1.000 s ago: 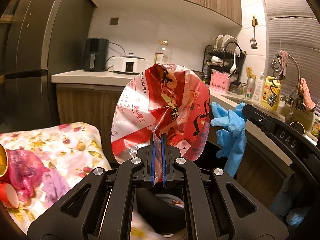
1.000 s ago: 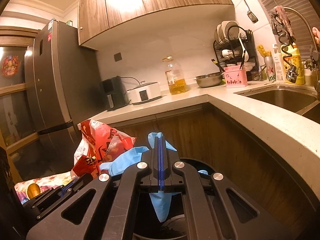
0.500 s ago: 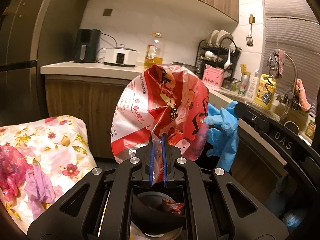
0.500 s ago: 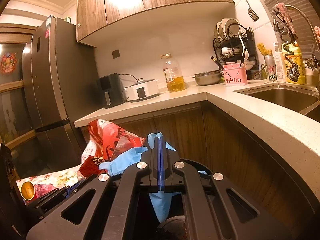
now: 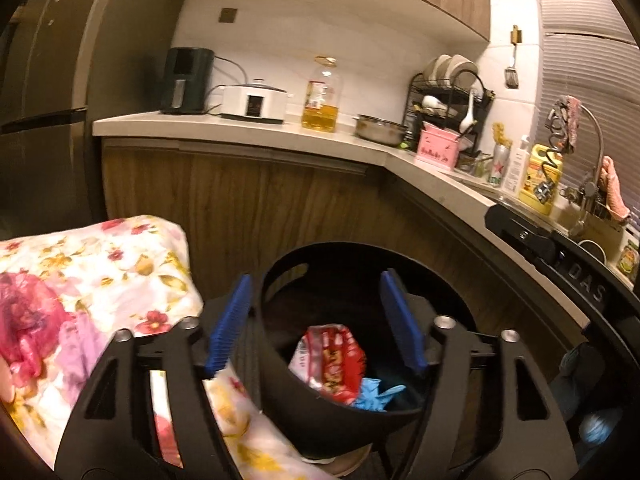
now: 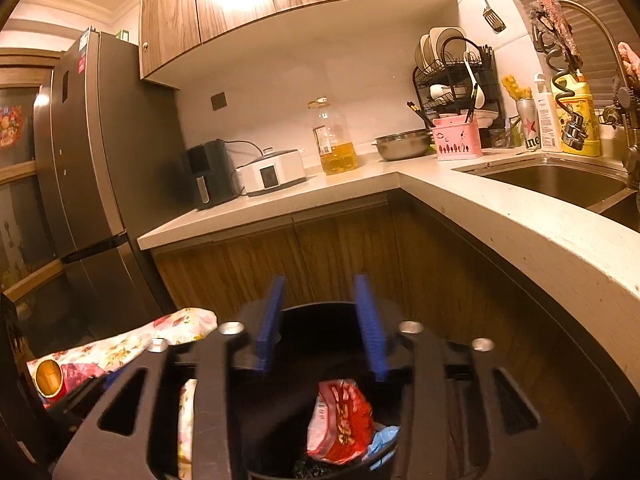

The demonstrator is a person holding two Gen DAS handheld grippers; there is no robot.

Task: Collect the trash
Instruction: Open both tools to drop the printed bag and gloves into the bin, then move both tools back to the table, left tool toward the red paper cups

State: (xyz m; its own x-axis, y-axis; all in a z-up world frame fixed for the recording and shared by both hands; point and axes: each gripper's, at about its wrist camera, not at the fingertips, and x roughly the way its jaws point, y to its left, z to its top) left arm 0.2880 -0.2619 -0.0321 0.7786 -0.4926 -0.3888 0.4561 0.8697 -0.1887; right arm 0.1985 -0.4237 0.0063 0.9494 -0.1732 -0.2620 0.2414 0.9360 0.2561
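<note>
Trash sits inside the black bin: a red snack wrapper with a blue glove touching its right side. Above the bin, the left gripper hangs with its blue pads spread wide, holding nothing. The right gripper is likewise spread and empty over the bin's rim. A floral cloth lies just left of the bin, below the kitchen counter.
</note>
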